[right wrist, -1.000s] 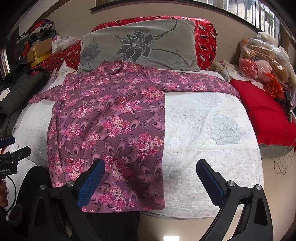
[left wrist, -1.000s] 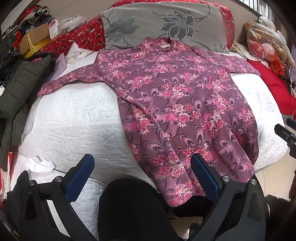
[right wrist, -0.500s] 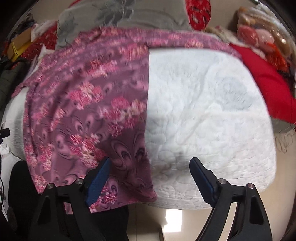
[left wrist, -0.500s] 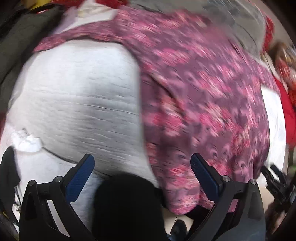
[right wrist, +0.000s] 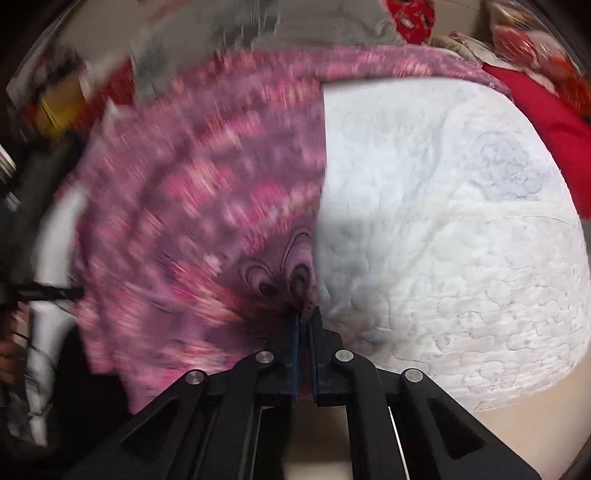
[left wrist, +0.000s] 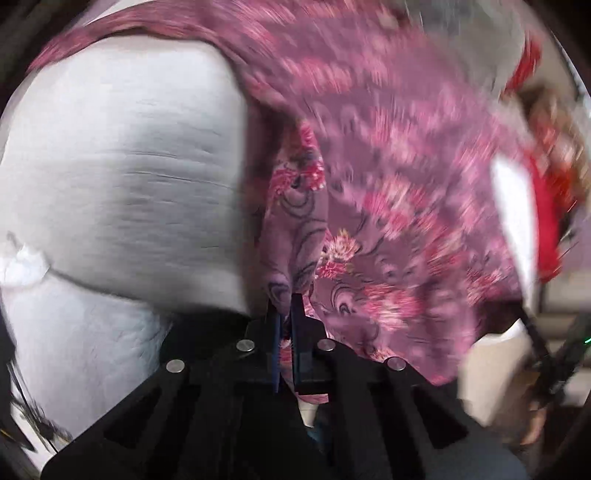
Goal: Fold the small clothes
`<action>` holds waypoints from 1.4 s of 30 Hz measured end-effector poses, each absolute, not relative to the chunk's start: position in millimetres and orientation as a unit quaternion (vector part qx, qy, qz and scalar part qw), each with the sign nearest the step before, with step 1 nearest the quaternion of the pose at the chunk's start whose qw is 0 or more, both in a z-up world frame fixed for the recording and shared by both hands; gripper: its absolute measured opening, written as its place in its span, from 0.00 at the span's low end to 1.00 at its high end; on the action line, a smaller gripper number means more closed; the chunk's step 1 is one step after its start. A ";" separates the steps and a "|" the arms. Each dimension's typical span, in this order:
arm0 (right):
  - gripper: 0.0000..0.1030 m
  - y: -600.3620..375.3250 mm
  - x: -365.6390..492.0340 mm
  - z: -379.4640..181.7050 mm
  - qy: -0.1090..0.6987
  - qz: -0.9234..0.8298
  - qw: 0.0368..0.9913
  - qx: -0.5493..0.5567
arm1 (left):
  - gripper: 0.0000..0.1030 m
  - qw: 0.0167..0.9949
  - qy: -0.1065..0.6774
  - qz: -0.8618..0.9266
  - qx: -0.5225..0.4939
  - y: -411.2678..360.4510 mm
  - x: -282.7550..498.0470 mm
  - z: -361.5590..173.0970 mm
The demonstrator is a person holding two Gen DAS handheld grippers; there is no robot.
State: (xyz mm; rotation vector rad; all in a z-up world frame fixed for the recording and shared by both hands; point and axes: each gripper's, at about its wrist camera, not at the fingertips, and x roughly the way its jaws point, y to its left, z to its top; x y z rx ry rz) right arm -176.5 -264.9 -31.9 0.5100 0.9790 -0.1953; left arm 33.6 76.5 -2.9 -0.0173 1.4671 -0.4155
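Left gripper (left wrist: 286, 306) clamped on the near hem of the floral shirt (left wrist: 388, 192), blue pads just drawn together with a fold of purple-pink cloth pinched between them, at lower centre of the left wrist view. Right gripper (right wrist: 304, 314) likewise just closed and clamped on the shirt's (right wrist: 207, 206) other hem corner, at lower centre of the right wrist view, right at the cloth's straight side edge.

Largest behind them: white quilted bedspread (right wrist: 461, 240), filling the right half of the right view and the left half of the left view (left wrist: 122, 166), creased there in shallow horizontal lines. Spread over it, the shirt, running from the pads up to the top of both frames, much of it blurred; one sleeve reaching toward upper left in the left view, the other toward upper right in the right view. Above the shirt, a grey pillow (right wrist: 236, 33), blurred. Red fabric (right wrist: 546, 110) at upper right of the right view. Small crumpled white scrap (left wrist: 24, 264) at far left of the left view.
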 end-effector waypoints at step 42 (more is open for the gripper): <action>0.09 -307.4 -171.7 -74.4 0.547 -0.134 0.777 0.281 | 0.03 0.736 0.659 -0.148 -0.046 170.5 51.1 -26.1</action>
